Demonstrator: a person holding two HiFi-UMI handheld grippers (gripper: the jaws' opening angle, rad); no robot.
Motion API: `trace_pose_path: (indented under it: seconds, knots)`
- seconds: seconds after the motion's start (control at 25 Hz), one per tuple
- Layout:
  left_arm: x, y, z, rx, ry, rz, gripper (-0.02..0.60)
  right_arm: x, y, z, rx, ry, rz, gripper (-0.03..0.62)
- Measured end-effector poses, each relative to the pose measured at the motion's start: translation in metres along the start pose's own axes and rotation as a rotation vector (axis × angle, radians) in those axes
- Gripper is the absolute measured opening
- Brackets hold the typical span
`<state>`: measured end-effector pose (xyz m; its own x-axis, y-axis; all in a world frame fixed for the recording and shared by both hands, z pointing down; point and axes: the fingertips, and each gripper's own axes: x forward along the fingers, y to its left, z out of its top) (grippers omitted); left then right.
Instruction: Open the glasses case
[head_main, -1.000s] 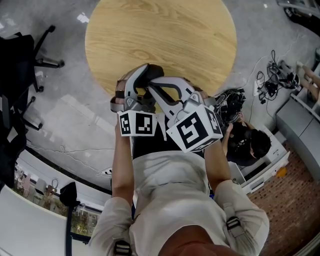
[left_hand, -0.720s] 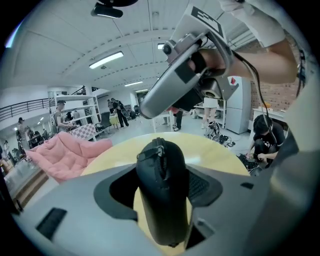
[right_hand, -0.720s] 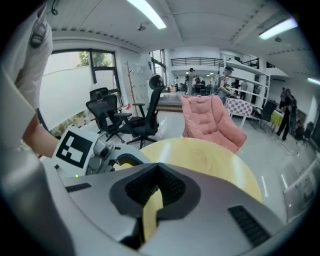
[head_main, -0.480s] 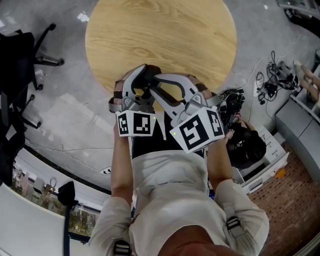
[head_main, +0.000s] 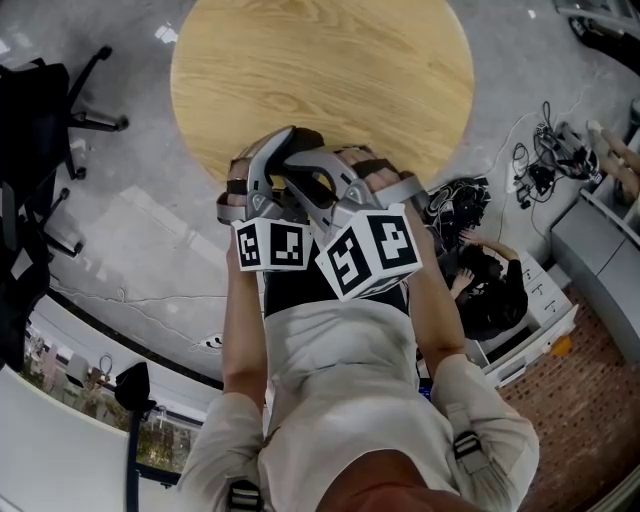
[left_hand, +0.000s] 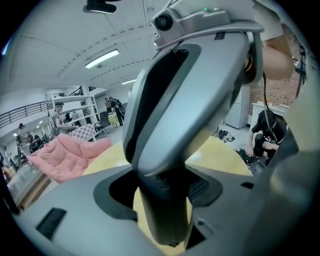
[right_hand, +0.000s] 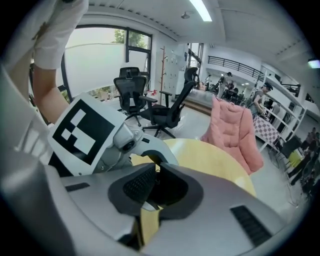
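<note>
The dark glasses case (head_main: 308, 140) sits between the jaws of my left gripper (head_main: 285, 155) at the near edge of the round wooden table (head_main: 320, 70); in the left gripper view it is a dark grey block (left_hand: 165, 210) pressed between the wide-set pads. My right gripper (head_main: 312, 172) crosses over the left one, and its grey finger (left_hand: 180, 110) comes down onto the case. Its jaws are opening: the right gripper view shows only a narrow slit (right_hand: 152, 192) between the pads, with nothing that I can see in it.
Black office chairs (head_main: 40, 120) stand on the floor to the left. A person crouches by a tangle of cables (head_main: 490, 280) at the right of the table. A pink padded chair (right_hand: 235, 135) stands beyond the table's far side.
The right gripper has rolled and shifted left, closer against the left gripper; its marker cube now shows a different tilt. The left gripper and the case have stayed put.
</note>
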<state>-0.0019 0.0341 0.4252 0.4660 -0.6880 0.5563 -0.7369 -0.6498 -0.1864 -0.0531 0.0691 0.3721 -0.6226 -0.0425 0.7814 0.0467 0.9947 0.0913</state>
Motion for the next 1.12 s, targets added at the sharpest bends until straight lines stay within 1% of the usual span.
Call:
trace_pose_path:
  seconds: [0.12, 0.32, 0.36, 0.4, 0.72, 0.92, 1.0, 1.12]
  knots:
    - [0.0, 0.0, 0.0, 0.0, -0.002, 0.0, 0.278, -0.005, -0.001, 0.001, 0.019, 0.01, -0.004, 0.041]
    - [0.002, -0.003, 0.002, -0.006, -0.006, -0.002, 0.278, -0.015, -0.003, 0.0, 0.061, 0.001, -0.037, 0.038]
    - [0.001, -0.003, 0.001, -0.011, -0.007, -0.001, 0.278, -0.018, -0.004, 0.0, 0.073, -0.005, -0.045, 0.037]
    - [0.001, -0.002, 0.001, -0.017, -0.009, 0.0, 0.278, -0.02, -0.005, 0.001, 0.086, -0.014, -0.053, 0.021]
    - [-0.001, 0.001, 0.0, -0.036, -0.016, 0.006, 0.278, -0.026, -0.016, -0.003, 0.193, -0.058, -0.066, 0.017]
    - [-0.005, 0.006, -0.002, -0.055, -0.028, 0.014, 0.278, -0.031, -0.028, -0.012, 0.252, -0.059, -0.111, 0.016]
    - [-0.007, 0.006, -0.002, -0.056, -0.028, 0.016, 0.278, -0.034, -0.029, -0.014, 0.25, -0.065, -0.098, 0.017]
    - [-0.005, 0.004, -0.001, -0.047, -0.021, 0.016, 0.278, -0.037, -0.024, -0.009, 0.221, -0.09, -0.079, 0.017]
